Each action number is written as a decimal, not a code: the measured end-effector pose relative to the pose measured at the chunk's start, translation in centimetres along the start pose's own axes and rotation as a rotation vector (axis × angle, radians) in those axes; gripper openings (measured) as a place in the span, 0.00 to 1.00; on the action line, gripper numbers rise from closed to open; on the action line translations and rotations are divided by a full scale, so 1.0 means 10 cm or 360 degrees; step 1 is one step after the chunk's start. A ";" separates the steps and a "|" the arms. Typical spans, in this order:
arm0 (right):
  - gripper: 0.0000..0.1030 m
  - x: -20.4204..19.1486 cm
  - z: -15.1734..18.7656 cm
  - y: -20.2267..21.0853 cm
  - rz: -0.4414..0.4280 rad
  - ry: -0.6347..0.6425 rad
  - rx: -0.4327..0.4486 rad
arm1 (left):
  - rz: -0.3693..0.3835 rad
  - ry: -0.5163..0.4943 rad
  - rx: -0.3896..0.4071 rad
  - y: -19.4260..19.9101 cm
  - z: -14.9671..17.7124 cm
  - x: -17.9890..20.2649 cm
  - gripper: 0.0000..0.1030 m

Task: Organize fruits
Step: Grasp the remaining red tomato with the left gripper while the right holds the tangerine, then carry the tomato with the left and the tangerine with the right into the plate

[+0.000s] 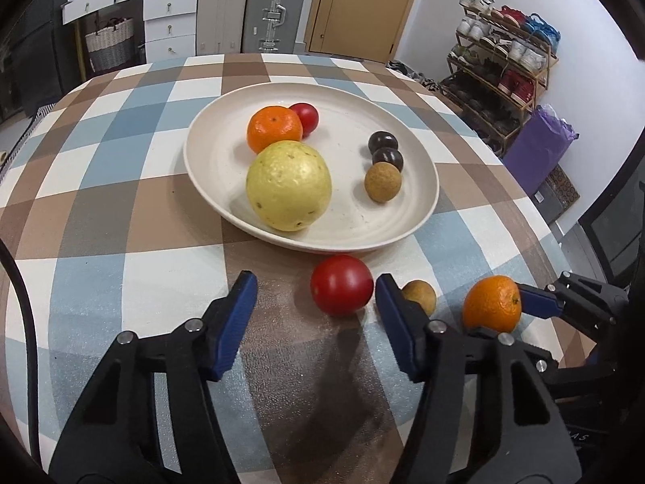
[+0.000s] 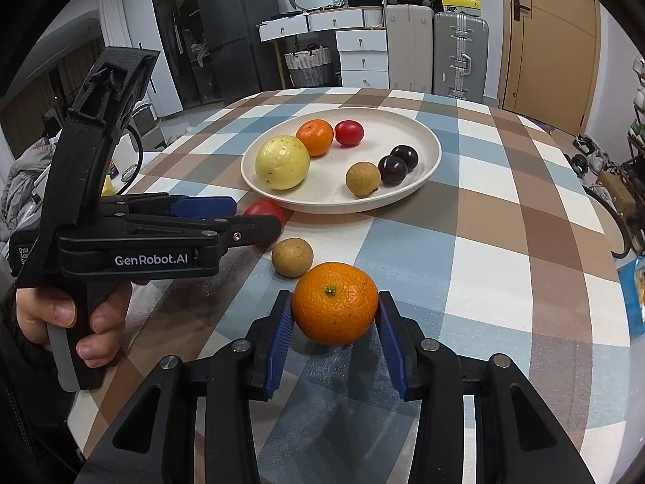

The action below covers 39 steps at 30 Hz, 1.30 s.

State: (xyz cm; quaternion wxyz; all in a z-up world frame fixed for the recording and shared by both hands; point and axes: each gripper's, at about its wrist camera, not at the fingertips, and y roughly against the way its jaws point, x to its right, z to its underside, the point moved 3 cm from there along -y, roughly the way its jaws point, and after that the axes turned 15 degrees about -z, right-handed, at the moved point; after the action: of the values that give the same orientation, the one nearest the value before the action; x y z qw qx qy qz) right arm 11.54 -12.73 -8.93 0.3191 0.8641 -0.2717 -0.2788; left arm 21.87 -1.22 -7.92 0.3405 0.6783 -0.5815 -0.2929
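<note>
A cream plate (image 1: pixel 209 161) (image 2: pixel 427 137) holds a yellow guava (image 1: pixel 288 185), an orange (image 1: pixel 274 128), a red tomato (image 1: pixel 305 117), two dark plums (image 1: pixel 383 143) and a brown longan (image 1: pixel 383 181). On the table a red tomato (image 1: pixel 342 284) (image 2: pixel 264 210) lies between the open jaws of my left gripper (image 1: pixel 316 284), nearer the right one. A brown longan (image 1: pixel 420 294) (image 2: pixel 292 257) lies beside it. My right gripper (image 2: pixel 334 309) has both pads against a loose orange (image 2: pixel 335 302) (image 1: pixel 492 302) resting on the table.
The checked tablecloth (image 2: pixel 483 242) covers a round table. Suitcases (image 2: pixel 435 48), white drawers and a basket stand behind it. A shoe rack (image 1: pixel 504 64) and a purple bag (image 1: pixel 536 145) stand to the right. My left gripper's body (image 2: pixel 153 238) shows in the right wrist view.
</note>
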 end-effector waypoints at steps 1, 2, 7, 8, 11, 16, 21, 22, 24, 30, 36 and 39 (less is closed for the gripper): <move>0.41 0.00 0.00 0.00 0.0000 -0.0001 0.0001 | 0.0011 -0.0009 0.0000 0.00 0.00 0.01 0.48; 0.41 0.00 0.00 0.01 0.0001 -0.0001 0.0003 | 0.0035 -0.0020 0.0000 0.01 0.00 0.04 0.42; 0.41 0.02 -0.02 0.00 0.0003 -0.0007 0.0008 | 0.0075 -0.0096 0.0043 0.07 0.04 0.14 0.28; 0.41 0.02 -0.03 0.01 0.0000 -0.0011 0.0012 | 0.0073 -0.0110 0.0054 0.08 0.04 0.15 0.28; 0.41 0.01 -0.04 0.01 0.0000 -0.0010 0.0016 | 0.0083 -0.0117 0.0061 0.10 0.05 0.16 0.28; 0.41 0.02 -0.04 -0.01 0.0005 -0.0012 0.0012 | 0.0095 -0.0097 0.0089 0.19 0.06 0.08 0.28; 0.41 0.02 -0.07 0.01 0.0000 -0.0021 0.0035 | 0.0091 -0.0074 0.0150 0.34 0.05 -0.04 0.28; 0.41 0.02 -0.08 0.02 0.0001 -0.0019 0.0039 | 0.0090 -0.0064 0.0163 0.37 0.05 -0.07 0.28; 0.41 0.02 -0.11 0.03 0.0005 -0.0015 0.0049 | 0.0086 -0.0040 0.0190 0.43 0.03 -0.13 0.28; 0.41 0.05 -0.23 0.11 -0.0016 -0.0020 0.0099 | 0.0065 -0.0004 0.0260 0.58 -0.03 -0.26 0.28; 0.41 0.11 -0.37 0.14 -0.0007 -0.0015 0.0135 | 0.0035 0.0003 0.0304 0.64 -0.10 -0.33 0.28; 0.41 0.17 -0.43 0.15 -0.0046 -0.0055 0.0160 | 0.0023 0.0008 0.0313 0.63 -0.15 -0.35 0.28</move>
State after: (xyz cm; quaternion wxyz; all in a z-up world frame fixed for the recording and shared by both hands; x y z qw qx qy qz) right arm 15.10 -13.02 -5.64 0.2664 0.8780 -0.2783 -0.2842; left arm 18.81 1.87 -2.00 0.2758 0.7051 -0.6114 -0.2303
